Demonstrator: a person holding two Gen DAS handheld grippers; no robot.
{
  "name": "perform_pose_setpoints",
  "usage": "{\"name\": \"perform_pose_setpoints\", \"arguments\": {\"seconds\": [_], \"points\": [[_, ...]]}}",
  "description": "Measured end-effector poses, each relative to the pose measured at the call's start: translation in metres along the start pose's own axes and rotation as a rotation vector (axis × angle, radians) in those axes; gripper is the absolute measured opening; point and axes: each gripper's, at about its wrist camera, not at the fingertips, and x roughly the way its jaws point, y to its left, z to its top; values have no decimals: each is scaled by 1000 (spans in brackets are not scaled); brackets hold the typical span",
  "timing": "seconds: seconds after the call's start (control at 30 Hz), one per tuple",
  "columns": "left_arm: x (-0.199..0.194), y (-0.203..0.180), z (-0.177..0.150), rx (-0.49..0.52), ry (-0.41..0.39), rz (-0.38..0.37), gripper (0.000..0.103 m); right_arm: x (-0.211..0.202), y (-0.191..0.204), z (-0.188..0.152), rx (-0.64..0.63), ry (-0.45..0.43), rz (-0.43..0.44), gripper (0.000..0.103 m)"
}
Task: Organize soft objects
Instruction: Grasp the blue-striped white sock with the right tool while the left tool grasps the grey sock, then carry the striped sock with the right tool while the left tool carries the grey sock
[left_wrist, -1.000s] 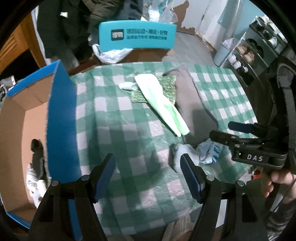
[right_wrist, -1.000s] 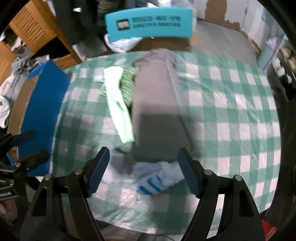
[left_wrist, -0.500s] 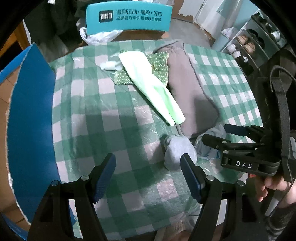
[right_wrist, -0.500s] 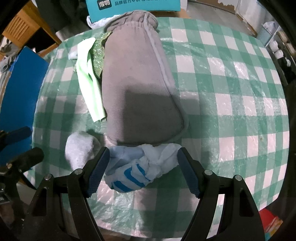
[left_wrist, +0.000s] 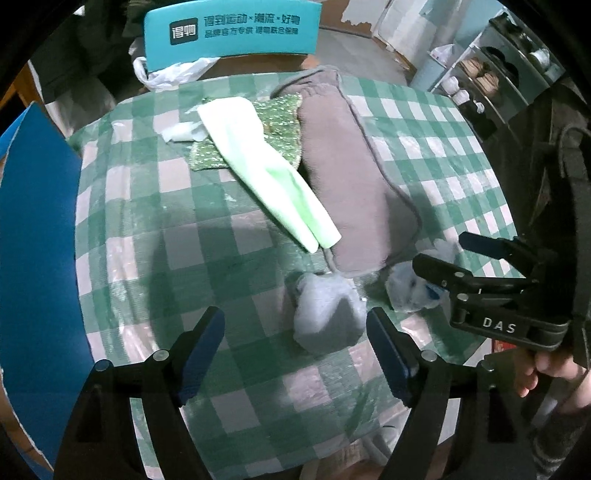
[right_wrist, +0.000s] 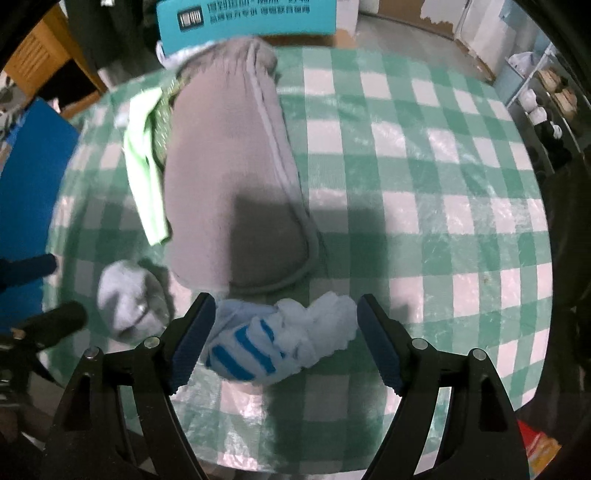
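Both your grippers have dropped closer to the table over the last second. The left gripper has swung away from the blue cardboard box, which earlier filled the left of its view with the inside showing. Now only the blue flap shows at the left edge. The grey balled sock now lies between the left fingertips, nearer the right one, and the jaws stand spread wide with nothing held.

The right gripper has closed in on the white sock with blue stripes, which sat further ahead a second ago. It now lies between the spread fingers, almost touching the left one, but not pinched yet. So both hands are released, each lined up on its own sock.

Socks sit at the near edge of the green checked tablecloth, close to each other, just below the near end of the long grey fabric piece. Light green cloth lies left of the grey piece, over a glittery green cloth; a small white scrap is at the far left.

Likely meaning: you're at pre-grasp, and the next step is to close on both socks. The box is to the left for drop-off, I'd guess.
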Motion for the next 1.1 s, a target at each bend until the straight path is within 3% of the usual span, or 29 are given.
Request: {"name": "perform_pose_setpoints", "arguments": {"seconds": [0.33,0.67,0.73,0.83,0.9,0.97,1.1], "points": [[18,-11,0,10,40,-2,81,19,6,-9,32,52,-23,84],[43,-13,1,-1,81,-2,81,41,4,-18,57,106,12,83],[44,-13,0,-3,80,-10,81,46,3,-16,49,107,14,79],[44,-14,1,1,63,-23,80,49,0,-20,41,103,7,62],[43,-15,1,7,54,-34,70,51,1,-17,33,95,-1,49],[45,-15,1,11,61,-37,56,52,2,-16,33,92,2,46],[48,-16,-1,11,74,-58,43,51,1,-16,31,88,15,43]]}}
